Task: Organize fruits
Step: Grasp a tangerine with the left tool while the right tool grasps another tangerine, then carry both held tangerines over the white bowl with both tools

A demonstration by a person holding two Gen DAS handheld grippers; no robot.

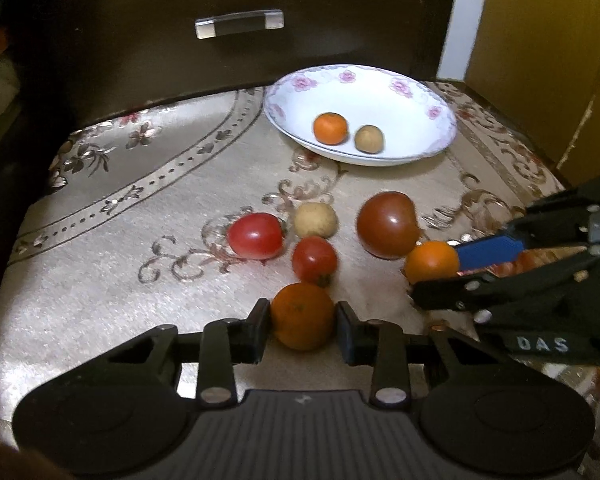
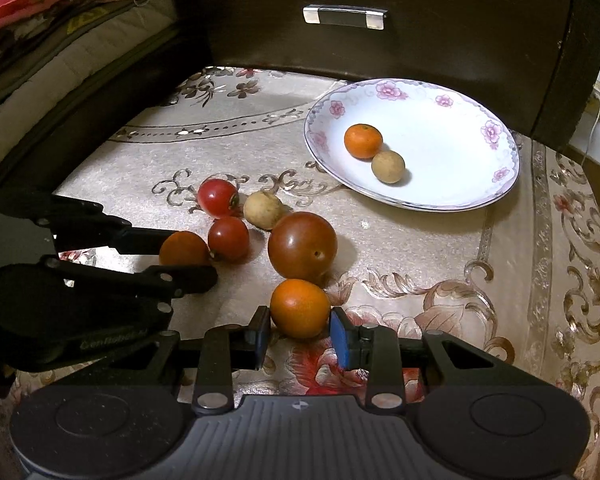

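Note:
My left gripper (image 1: 303, 316) is shut on a small orange (image 1: 302, 316) that rests on the tablecloth; it also shows in the right wrist view (image 2: 184, 249). My right gripper (image 2: 299, 320) has its jaws around a second orange (image 2: 299, 308), with a small gap on the right side; in the left wrist view (image 1: 431, 261) it sits between the right fingers. Two red tomatoes (image 1: 255, 236) (image 1: 314, 260), a tan longan (image 1: 315, 220) and a large dark tomato (image 1: 388, 225) lie between. The white floral plate (image 1: 440, 136) holds an orange (image 1: 331, 128) and a longan (image 1: 369, 139).
A dark cabinet drawer with a metal handle (image 1: 239, 23) stands right behind the table. A yellow panel (image 1: 540, 40) is at the right. Bedding (image 2: 60, 40) lies at the left. The patterned cloth (image 1: 120, 200) covers the table to its edges.

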